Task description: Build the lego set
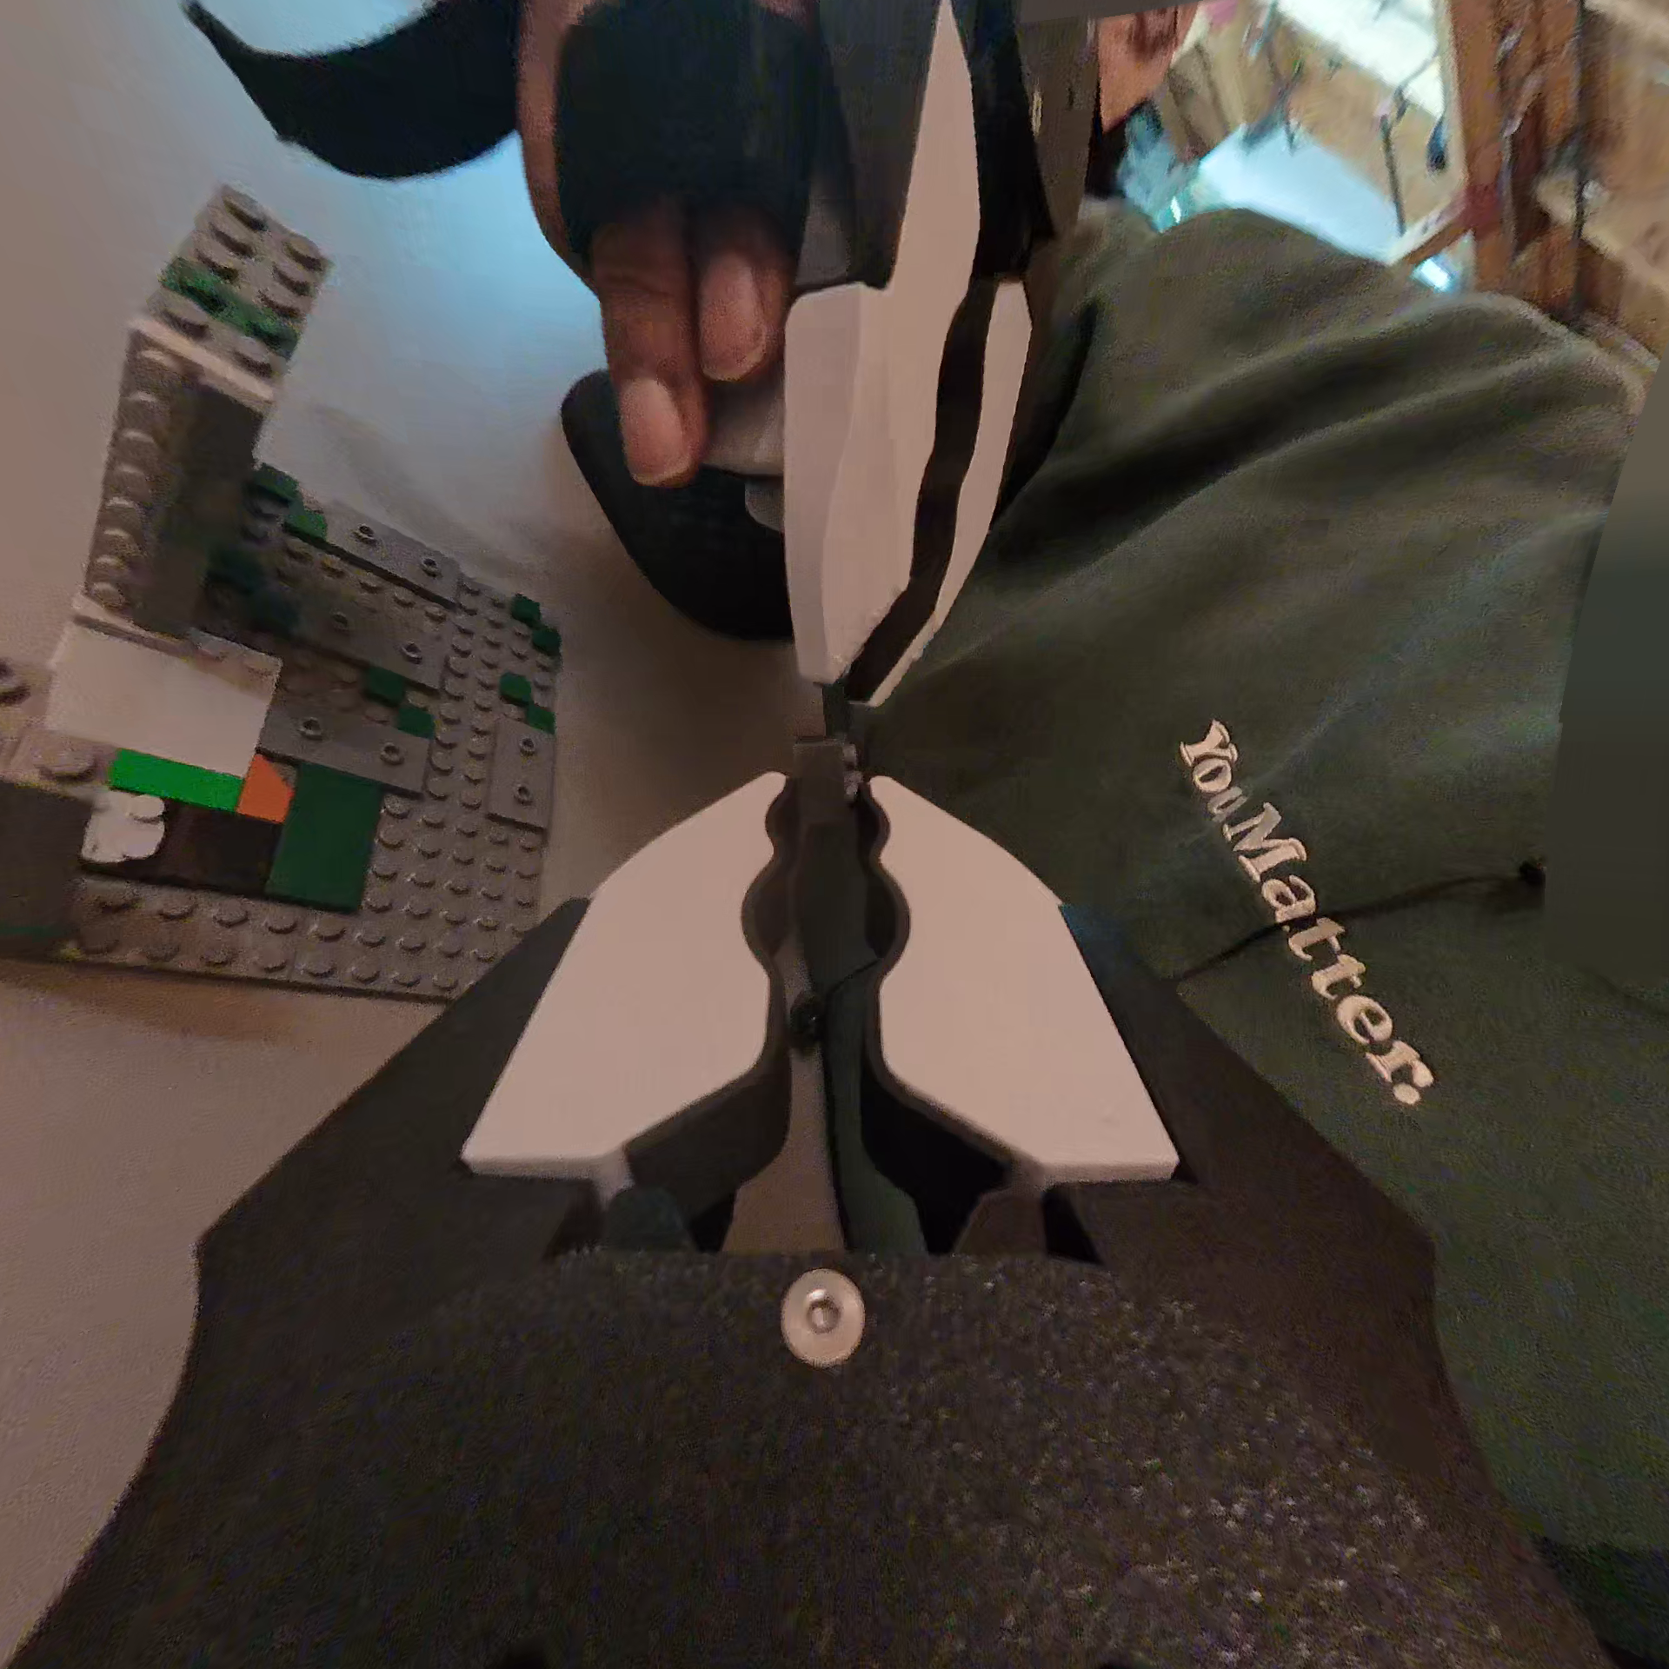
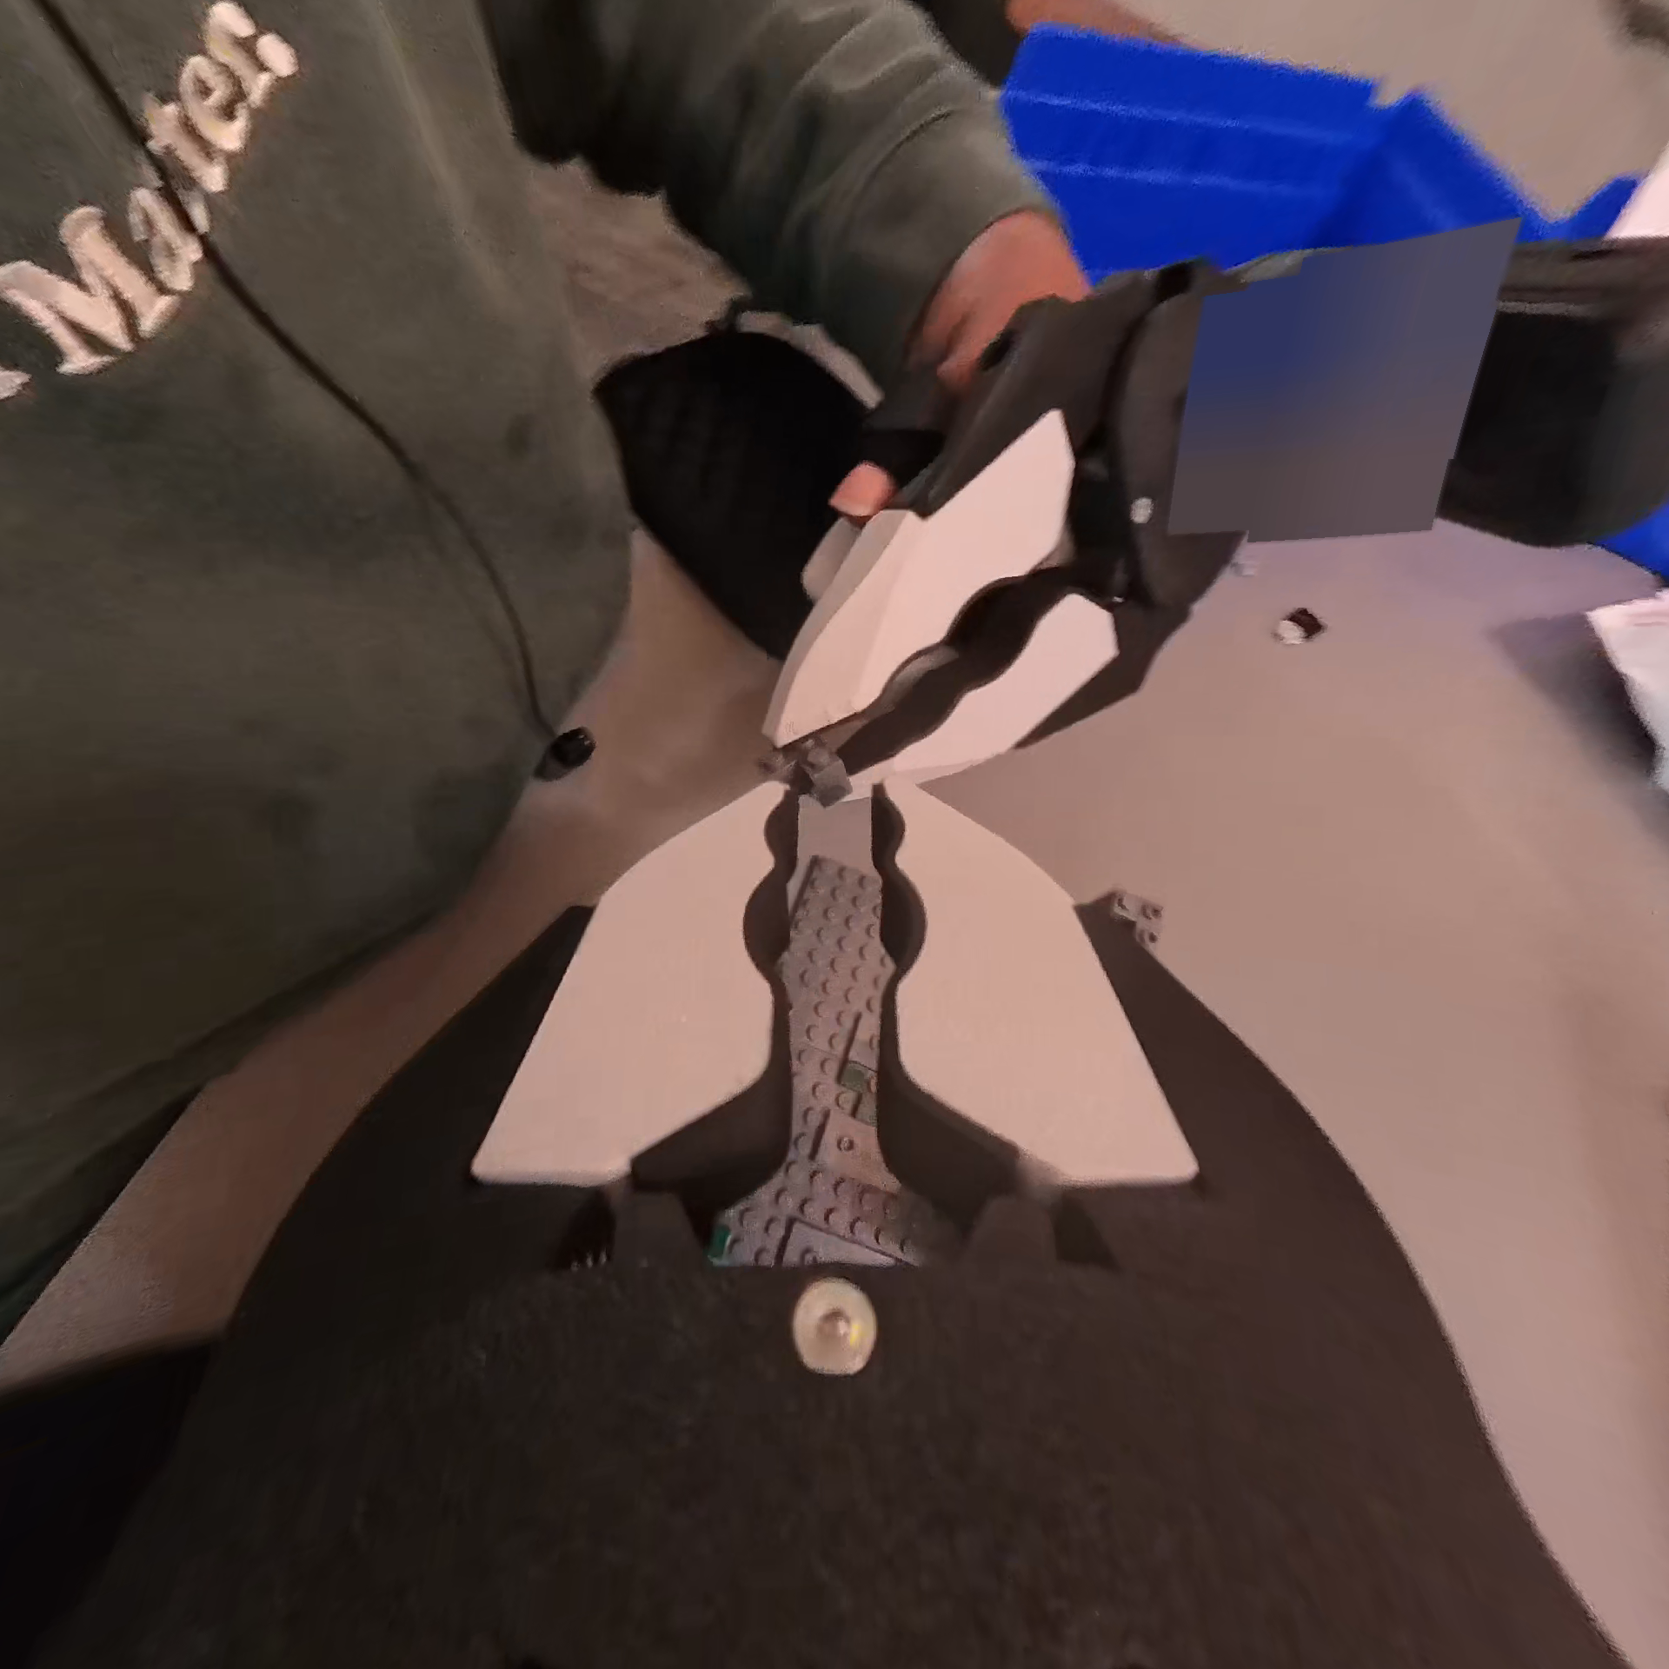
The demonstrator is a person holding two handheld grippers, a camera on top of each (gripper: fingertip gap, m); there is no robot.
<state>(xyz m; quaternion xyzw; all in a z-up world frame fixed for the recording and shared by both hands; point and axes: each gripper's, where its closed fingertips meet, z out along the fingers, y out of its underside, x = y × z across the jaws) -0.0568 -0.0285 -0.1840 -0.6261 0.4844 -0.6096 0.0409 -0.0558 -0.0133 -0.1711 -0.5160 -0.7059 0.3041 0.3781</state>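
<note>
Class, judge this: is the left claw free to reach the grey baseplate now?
Probably not yet: the left claw is shut on a small grey piece that the right claw also pinches. The baseplate lies uncovered.

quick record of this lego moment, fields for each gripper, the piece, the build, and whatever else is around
left gripper: tips closed on the small grey piece, meeting the other gripper tip to tip
right gripper: tips also pinched at the same piece
small grey piece: held in the air between both grippers, exact shape unclear
lego build: grey studded baseplate with green, white and orange parts and a grey tower, on the table
blue bin: behind, blurred
loose small part: on the table
</note>
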